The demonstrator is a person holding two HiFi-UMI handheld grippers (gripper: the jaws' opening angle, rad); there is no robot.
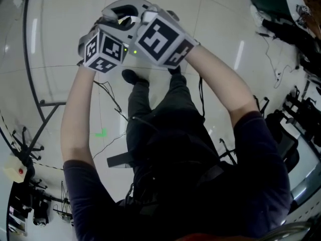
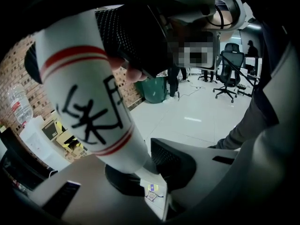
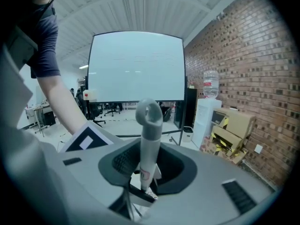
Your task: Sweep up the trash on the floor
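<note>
A white striped handle is clamped in the left gripper, a grey looped handle in the right gripper; sweeping is seemingly not yet begun.

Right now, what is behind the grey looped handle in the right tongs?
A large whiteboard stands behind the grey looped handle. The handle covers part of the board's stand and the floor there.

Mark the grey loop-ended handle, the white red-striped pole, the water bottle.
grey handle (image 3: 149, 144), right gripper view, mid-shaft.
white pole (image 2: 89, 111), left gripper view, lettered section.
water bottle (image 3: 210, 85), right gripper view, body.
</note>
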